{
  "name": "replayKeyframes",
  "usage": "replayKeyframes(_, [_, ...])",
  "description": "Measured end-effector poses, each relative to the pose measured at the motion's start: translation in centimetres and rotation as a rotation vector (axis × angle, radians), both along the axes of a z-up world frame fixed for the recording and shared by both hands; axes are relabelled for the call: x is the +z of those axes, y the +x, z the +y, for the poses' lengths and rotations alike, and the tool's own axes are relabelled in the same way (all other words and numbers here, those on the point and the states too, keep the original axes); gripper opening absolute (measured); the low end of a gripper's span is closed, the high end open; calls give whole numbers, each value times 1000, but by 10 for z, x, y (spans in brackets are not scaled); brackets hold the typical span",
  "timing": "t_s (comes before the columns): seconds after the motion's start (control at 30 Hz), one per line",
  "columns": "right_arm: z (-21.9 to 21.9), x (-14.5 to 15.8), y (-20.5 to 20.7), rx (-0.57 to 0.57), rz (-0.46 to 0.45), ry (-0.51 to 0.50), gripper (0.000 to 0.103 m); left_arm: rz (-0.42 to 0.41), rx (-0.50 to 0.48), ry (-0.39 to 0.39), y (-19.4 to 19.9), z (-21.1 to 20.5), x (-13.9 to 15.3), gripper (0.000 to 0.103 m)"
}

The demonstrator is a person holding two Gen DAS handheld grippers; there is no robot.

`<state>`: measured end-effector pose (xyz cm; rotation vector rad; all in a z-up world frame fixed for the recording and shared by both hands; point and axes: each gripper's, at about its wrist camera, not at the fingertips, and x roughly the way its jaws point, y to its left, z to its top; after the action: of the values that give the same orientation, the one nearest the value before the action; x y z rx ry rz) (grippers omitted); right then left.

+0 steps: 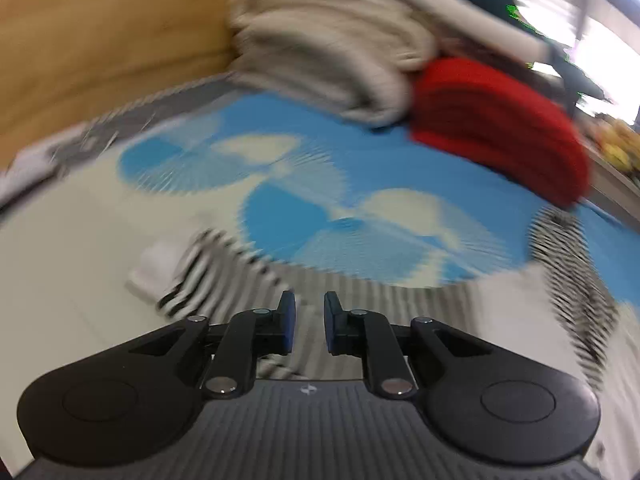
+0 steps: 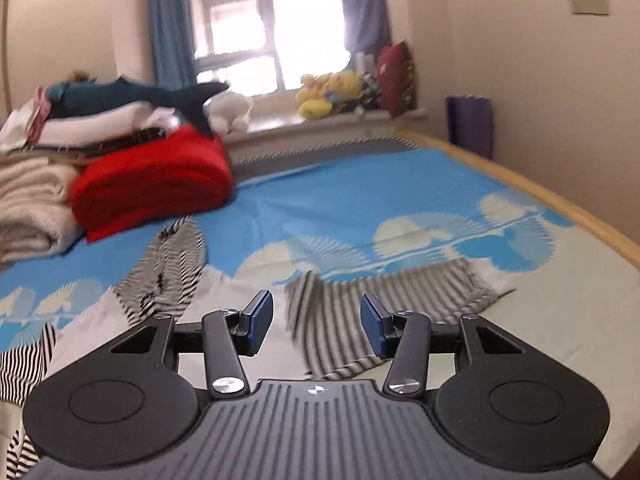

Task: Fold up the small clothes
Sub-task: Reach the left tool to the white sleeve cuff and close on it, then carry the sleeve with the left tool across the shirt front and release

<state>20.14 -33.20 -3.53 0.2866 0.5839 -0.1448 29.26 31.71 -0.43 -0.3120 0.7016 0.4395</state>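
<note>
A small black-and-white striped garment [image 1: 224,276] lies spread on the bed sheet, blurred in the left wrist view. It also shows in the right wrist view [image 2: 360,304], with a sleeve reaching toward the upper left. My left gripper [image 1: 310,322] hovers just over its striped fabric, jaws narrowly apart and holding nothing. My right gripper [image 2: 316,320] is open and empty above the garment's striped body.
A folded red blanket [image 2: 152,184] and beige blankets [image 2: 28,208] are piled at the back left, with a stuffed shark [image 2: 132,96] on top. The wooden bed edge [image 2: 560,200] runs along the right. Plush toys [image 2: 328,92] sit on the windowsill.
</note>
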Motion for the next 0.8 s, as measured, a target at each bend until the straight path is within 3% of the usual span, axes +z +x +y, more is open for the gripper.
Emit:
replayKeyframes(0.2, [63, -1, 48, 161, 37, -39, 51, 37, 254, -254, -16, 88, -59, 18])
replayKeyframes(0.27, [78, -1, 67, 214, 43, -34, 51, 11, 294, -328, -28, 109, -67, 35])
replayKeyframes(0.37, [105, -7, 92, 283, 48, -17, 50, 4, 340, -410, -34, 131, -81, 42])
replayKeyframes(0.57, [130, -41, 105, 331, 124, 36, 50, -54, 350, -436, -34, 143, -85, 39])
replayKeyframes(0.6, [133, -44, 106, 332, 133, 38, 50, -51, 348, -425, -29, 145, -86, 33])
replayKeyframes(0.63, [138, -47, 107, 337, 137, 37, 50, -46, 340, -410, -28, 145, -85, 5])
replayKeyframes(0.67, [141, -48, 108, 347, 140, 30, 50, -35, 334, -393, -27, 144, -83, 4])
replayKeyframes(0.73, [145, -50, 109, 356, 146, 14, 50, -8, 425, -291, -29, 137, -71, 4])
replayKeyframes(0.8, [147, -52, 109, 357, 158, 22, 50, 2, 502, -288, -40, 128, -61, 5])
